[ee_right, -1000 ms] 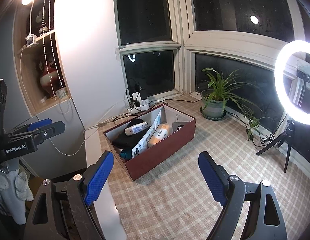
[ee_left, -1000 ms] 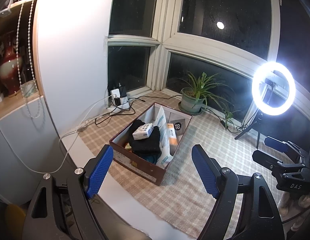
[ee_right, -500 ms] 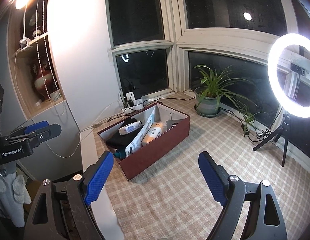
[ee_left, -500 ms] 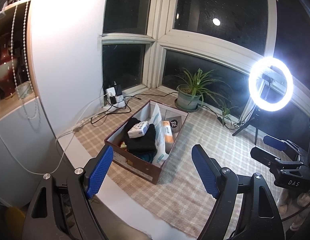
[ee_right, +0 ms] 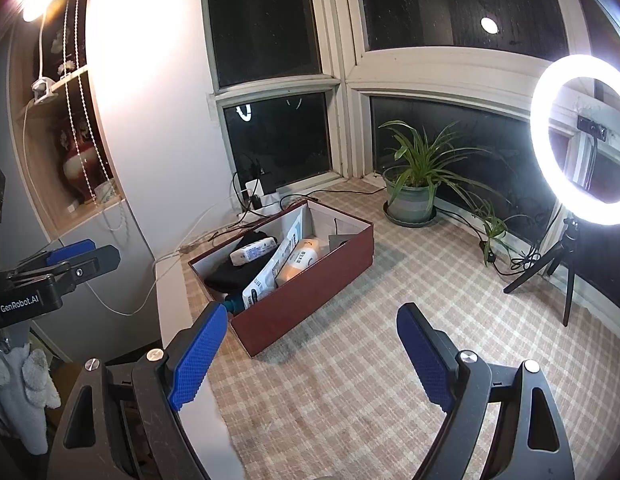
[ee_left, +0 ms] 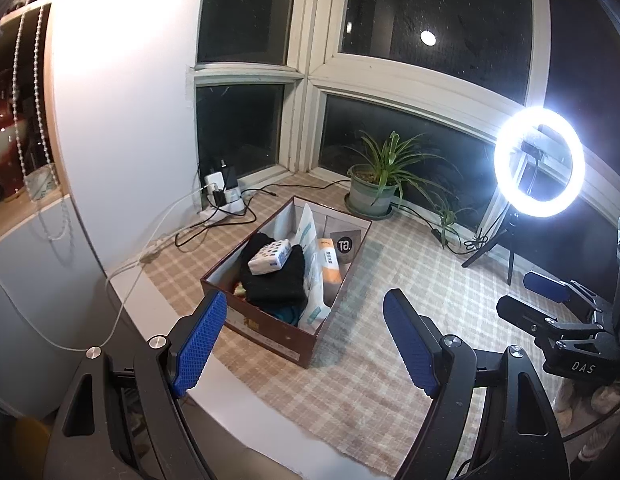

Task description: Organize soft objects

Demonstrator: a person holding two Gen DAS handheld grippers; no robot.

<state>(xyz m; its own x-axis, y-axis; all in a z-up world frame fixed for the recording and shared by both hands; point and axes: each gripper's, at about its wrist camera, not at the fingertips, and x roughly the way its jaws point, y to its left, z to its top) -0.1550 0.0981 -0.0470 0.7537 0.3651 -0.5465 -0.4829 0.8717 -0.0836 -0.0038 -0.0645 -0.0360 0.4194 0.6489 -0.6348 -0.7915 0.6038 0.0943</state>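
A dark red cardboard box [ee_left: 270, 332] [ee_right: 310, 300] stands on the checked cloth. In it lie a black folded garment [ee_left: 276, 280] [ee_right: 234, 276], a white tissue pack [ee_left: 270, 256] [ee_right: 254, 251] on top of it, a white-blue soft pack [ee_left: 310, 248] [ee_right: 270, 276] standing on edge, and an orange-white pack [ee_left: 329, 260] [ee_right: 300, 260]. My left gripper [ee_left: 302, 340] is open and empty, held back from the box. My right gripper [ee_right: 306, 356] is open and empty, near the box's front right corner.
A potted plant [ee_left: 369, 196] [ee_right: 409, 200] stands behind the box by the window. A lit ring light [ee_left: 537, 160] [ee_right: 581, 152] on a tripod stands at the right. A power strip with cables [ee_left: 224, 200] lies at the back left. The table edge [ee_left: 158, 312] runs on the left.
Both grippers have drawn slightly back and shifted; the box sits a little further away in both views. Both stay open and empty. The box's contents have not moved.
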